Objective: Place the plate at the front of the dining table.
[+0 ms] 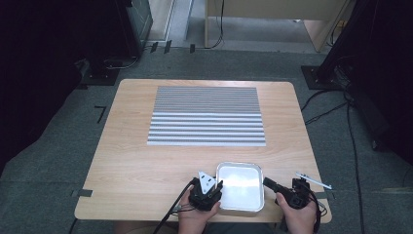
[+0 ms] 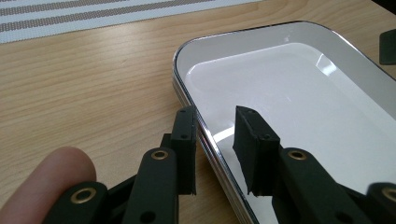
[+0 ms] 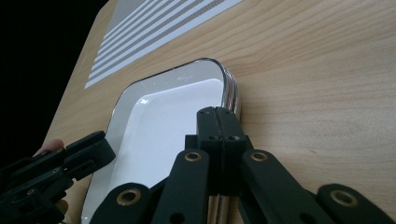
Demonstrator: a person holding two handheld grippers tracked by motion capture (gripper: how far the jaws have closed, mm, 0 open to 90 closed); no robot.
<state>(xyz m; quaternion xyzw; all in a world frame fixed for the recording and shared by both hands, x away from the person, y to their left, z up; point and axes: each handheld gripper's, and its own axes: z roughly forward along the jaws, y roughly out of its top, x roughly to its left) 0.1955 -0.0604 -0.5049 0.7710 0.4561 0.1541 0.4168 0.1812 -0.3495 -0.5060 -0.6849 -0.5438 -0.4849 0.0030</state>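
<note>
Where fingers [image 2: 187,140] straddle it, tray [image 2: 299,79] rim.

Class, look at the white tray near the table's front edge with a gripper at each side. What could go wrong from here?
1. The left gripper straddles the tray rim with its fingers apart, not pressing, so a lift now might tip the tray.
2. The right gripper is closed, fingers together at the rim, so it may only push the tray.
3. The tray sits near the table front edge, so a shove could slide it off.
</note>
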